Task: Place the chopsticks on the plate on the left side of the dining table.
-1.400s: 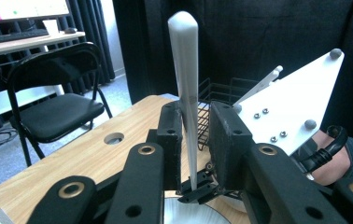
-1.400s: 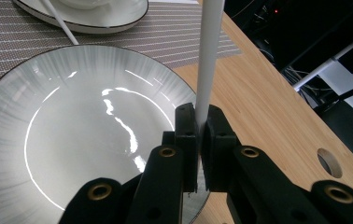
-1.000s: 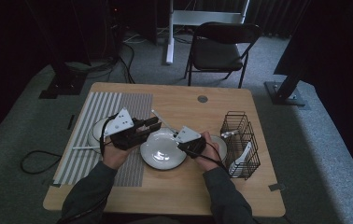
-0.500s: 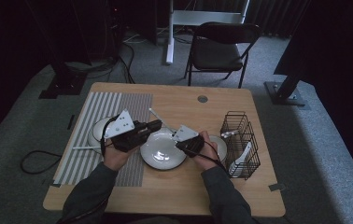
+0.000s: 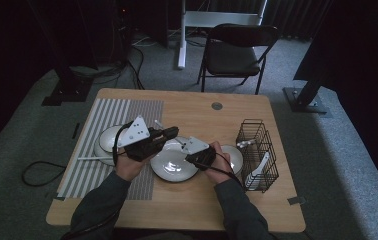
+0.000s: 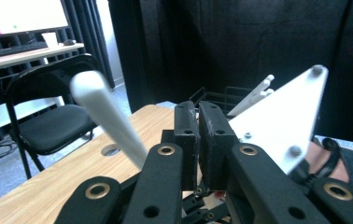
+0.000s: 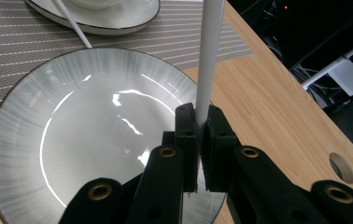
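A: Right tongs (image 7: 197,122)?
B: Clamped on a thin white utensil handle (image 7: 209,56), prob a spoon or chopstick, can't tell which. The handle rises upright between the pads in the right gripper view, over the grey-white plate (image 7: 86,126).
A: Left tongs (image 6: 198,128)?
B: Pads together, jaws just finished closing. A white handle (image 6: 107,119) passes at their left side in the left gripper view; blurred, can't tell if it's pinched.
A: Where's all that on the counter (image 5: 197,107)?
B: High view: both tongs meet over the middle plate (image 5: 173,162), left tongs (image 5: 169,133) at its far-left rim, right tongs (image 5: 189,159) nr its right side. Striped placemat (image 5: 107,112) lies under the left part, w/ a second plate (image 5: 108,142) on it by the left hand.
A: Anything else?
B: Black wire basket (image 5: 259,150) at the right, white utensils inside, and a small white dish (image 5: 235,157) btw it and the right hand.
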`<action>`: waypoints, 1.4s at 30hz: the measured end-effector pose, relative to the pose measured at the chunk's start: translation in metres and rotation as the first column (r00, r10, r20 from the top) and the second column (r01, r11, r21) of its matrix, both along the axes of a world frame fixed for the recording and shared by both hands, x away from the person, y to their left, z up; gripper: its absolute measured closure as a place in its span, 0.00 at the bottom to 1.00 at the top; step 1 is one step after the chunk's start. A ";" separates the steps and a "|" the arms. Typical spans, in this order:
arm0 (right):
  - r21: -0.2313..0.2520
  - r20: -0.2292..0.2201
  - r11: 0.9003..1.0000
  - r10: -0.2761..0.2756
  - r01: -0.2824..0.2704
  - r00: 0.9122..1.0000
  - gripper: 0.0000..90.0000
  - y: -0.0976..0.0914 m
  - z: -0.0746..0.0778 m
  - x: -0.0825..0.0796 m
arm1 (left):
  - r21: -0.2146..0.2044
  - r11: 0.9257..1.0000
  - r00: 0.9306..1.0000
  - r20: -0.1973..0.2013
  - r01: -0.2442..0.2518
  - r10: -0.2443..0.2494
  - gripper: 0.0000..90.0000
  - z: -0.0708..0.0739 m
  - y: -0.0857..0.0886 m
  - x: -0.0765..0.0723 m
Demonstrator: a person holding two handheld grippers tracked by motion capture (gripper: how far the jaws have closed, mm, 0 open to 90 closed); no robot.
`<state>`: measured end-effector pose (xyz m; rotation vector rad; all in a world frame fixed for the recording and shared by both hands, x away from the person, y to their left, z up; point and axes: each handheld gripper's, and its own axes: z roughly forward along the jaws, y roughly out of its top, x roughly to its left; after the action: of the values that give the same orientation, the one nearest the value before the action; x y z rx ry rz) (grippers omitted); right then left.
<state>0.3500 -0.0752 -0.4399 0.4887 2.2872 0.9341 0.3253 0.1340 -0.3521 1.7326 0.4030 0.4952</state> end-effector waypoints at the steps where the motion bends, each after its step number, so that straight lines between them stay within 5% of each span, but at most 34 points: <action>1: -0.001 0.004 1.000 0.005 -0.005 1.000 0.96 0.000 0.000 0.000 | 0.001 1.000 1.000 0.001 -0.004 0.004 0.97 0.000 0.001 0.000; 15: -0.002 0.027 0.999 0.044 -0.044 0.999 0.96 0.000 0.002 -0.005 | 0.031 0.995 0.996 0.012 -0.094 0.094 0.95 -0.008 0.018 0.005; 29: 0.005 0.043 0.997 0.082 -0.082 0.996 0.96 0.000 0.006 -0.010 | 0.083 0.976 0.979 -0.012 -0.203 0.204 0.93 -0.030 0.039 0.016; 42: 0.000 0.044 0.992 0.128 -0.128 0.991 0.96 0.005 0.009 -0.015 | 0.111 0.963 0.967 -0.049 -0.245 0.251 0.90 -0.047 0.049 0.024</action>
<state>0.3352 -0.0703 -0.4310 0.3225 2.2997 1.0007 0.3488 0.1831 -0.3987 1.8110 0.6550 0.6524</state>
